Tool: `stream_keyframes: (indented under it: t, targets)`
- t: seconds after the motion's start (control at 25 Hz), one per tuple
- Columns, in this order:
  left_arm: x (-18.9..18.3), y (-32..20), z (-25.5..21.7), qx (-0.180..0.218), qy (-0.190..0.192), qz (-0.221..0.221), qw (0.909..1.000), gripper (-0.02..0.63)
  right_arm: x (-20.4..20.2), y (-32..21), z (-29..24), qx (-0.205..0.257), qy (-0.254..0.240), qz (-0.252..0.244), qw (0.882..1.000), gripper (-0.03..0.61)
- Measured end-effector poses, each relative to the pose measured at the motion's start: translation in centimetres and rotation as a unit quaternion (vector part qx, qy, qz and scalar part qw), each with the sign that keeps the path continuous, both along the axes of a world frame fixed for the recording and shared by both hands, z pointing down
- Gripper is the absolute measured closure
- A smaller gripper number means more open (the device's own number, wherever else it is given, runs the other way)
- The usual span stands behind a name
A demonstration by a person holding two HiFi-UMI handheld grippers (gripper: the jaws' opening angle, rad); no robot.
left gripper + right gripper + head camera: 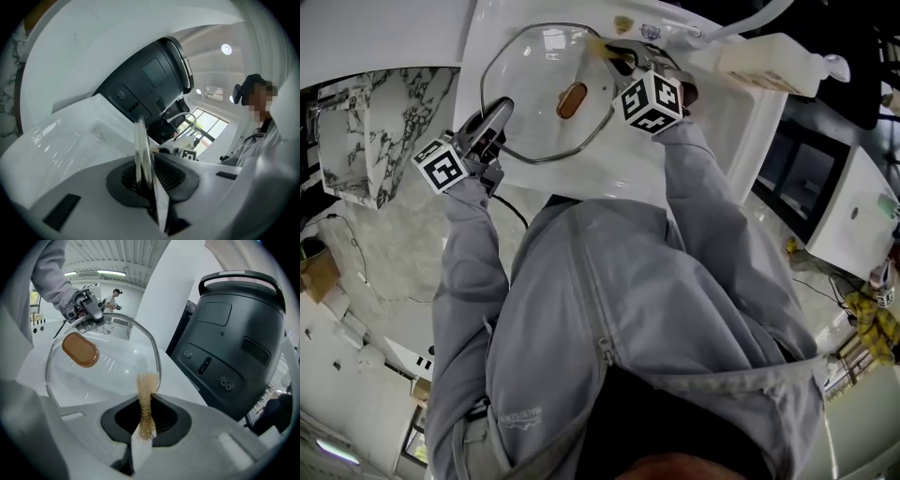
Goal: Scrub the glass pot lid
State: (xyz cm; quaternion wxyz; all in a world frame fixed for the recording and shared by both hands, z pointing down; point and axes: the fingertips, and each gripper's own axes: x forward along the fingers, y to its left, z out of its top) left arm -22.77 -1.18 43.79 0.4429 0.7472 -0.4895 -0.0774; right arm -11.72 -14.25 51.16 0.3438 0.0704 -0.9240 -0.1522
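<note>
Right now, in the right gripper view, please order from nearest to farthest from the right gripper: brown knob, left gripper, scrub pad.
1. scrub pad, clamped in the jaws.
2. brown knob, up left on the glass lid.
3. left gripper, beyond it at the lid's far rim.

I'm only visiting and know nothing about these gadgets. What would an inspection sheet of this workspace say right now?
Surface: white counter, under the lid.
Job's things: glass pot lid with brown knob; tan scrub pad by its rim.
Clutter: dark appliance beside the lid.
Grippers: left gripper shut on the lid's rim; right gripper shut on the scrub pad.
Cables: black cable trailing below the left gripper.
Surroundings: marble-patterned surface at the left.
</note>
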Motion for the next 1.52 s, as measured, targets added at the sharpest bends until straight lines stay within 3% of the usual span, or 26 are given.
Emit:
stream_keyframes:
  t: [0.2, 0.56, 1.04, 1.32, 1.52]
  targets:
    - [0.4, -0.1, -0.3, 0.012, -0.025, 0.018, 0.9995, 0.571, -0.8, -0.6, 0.9, 0.016, -0.007, -0.012, 1.000, 0.540]
    - [0.4, 0.1, -0.2, 0.011, -0.030, 0.019, 0.9993, 0.568, -0.2, 0.7, 2.8, 0.038, -0.006, -0.050, 0.998, 0.540]
    - [0.7, 0.0, -0.6, 0.022, -0.038, 0.023, 0.9988, 0.568, 3.2, 5.7, 6.0, -0.038, -0.011, 0.011, 0.999, 0.540]
    - [0.7, 0.1, -1.2, 0.037, -0.046, 0.024, 0.9980, 0.574, 3.5, 9.8, 7.2, -0.095, 0.014, 0.002, 0.995, 0.540]
    - [0.8, 0.1, -1.6, 0.046, -0.047, 0.026, 0.9975, 0.578, 3.7, 13.2, 7.8, -0.112, 0.038, -0.033, 0.992, 0.540]
